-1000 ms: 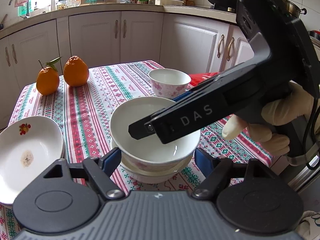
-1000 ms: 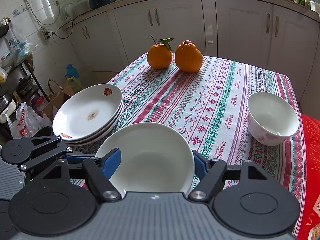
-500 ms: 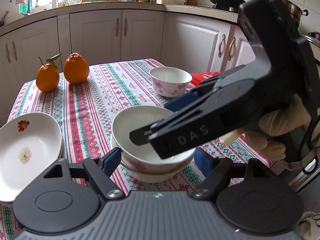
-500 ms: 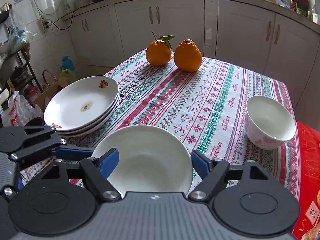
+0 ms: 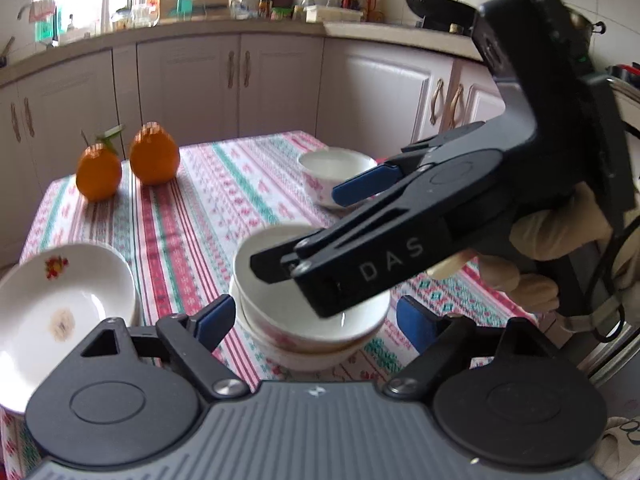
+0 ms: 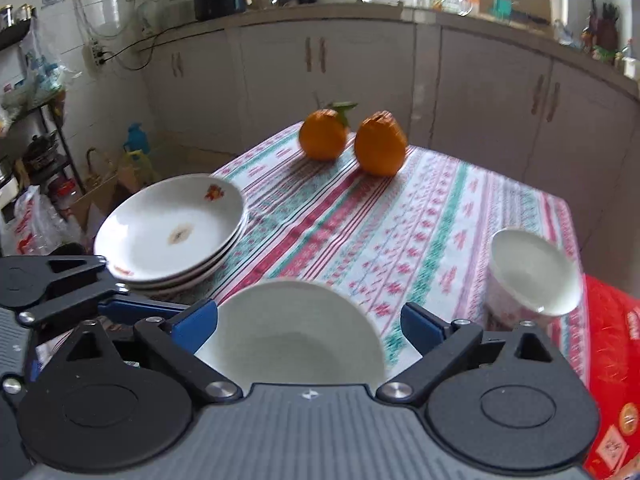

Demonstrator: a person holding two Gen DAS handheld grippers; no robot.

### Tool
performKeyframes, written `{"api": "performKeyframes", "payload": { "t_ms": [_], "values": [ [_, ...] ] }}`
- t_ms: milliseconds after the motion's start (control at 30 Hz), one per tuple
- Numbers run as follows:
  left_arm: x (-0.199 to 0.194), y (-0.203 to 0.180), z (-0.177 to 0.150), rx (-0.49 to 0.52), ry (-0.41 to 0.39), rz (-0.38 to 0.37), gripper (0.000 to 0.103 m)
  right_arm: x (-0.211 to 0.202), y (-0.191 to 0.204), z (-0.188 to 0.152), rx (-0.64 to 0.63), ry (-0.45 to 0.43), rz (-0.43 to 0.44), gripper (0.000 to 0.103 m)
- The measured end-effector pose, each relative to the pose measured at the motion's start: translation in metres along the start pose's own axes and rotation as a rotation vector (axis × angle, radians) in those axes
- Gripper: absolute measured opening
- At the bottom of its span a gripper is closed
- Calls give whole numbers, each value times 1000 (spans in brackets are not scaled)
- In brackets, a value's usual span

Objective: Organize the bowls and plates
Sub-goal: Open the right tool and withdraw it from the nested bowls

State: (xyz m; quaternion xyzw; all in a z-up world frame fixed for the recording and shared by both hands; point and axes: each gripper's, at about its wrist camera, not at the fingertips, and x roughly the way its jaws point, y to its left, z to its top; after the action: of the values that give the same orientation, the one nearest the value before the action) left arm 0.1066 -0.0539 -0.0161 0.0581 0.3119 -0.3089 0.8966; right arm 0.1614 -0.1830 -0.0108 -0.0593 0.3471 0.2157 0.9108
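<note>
Both pairs of tongs have just been opening, and that is the change that matters: the top bowl [image 5: 304, 304] now sits nested in the bowl beneath it on the striped desk [image 5: 224, 200], with no blue pad pressing on it. The left tongs [image 5: 316, 322] stand spread, their pads clear of the stacked bowls on either side. The right tongs [image 6: 310, 320] are spread wider, with the bowl's white rim between the pads but apart from both; compared with a second ago, the gap at each side is plainly larger. This reads as a release, so the nesting step looks finished. One more bowl [image 6: 534, 276], with a pink pattern, stands alone near the far right edge of the desk and is likely the next to join the stack. The plates [image 6: 176, 232] are already piled at the left, beside the two oranges [image 6: 352, 142].
</note>
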Motion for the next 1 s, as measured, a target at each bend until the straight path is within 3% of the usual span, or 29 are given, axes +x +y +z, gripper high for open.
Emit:
{"api": "performKeyframes", "payload": {
  "t_ms": [267, 600, 1000],
  "values": [
    [8, 4, 6, 16, -30, -81, 91, -25, -37, -5, 141, -68, -78, 103],
    [11, 15, 8, -17, -20, -56, 92, -33, -59, -22, 219, -71, -107, 103],
    [22, 21, 46, 105, 44, -65, 92, -30, -89, -31, 226, -66, -167, 103]
  ]
}}
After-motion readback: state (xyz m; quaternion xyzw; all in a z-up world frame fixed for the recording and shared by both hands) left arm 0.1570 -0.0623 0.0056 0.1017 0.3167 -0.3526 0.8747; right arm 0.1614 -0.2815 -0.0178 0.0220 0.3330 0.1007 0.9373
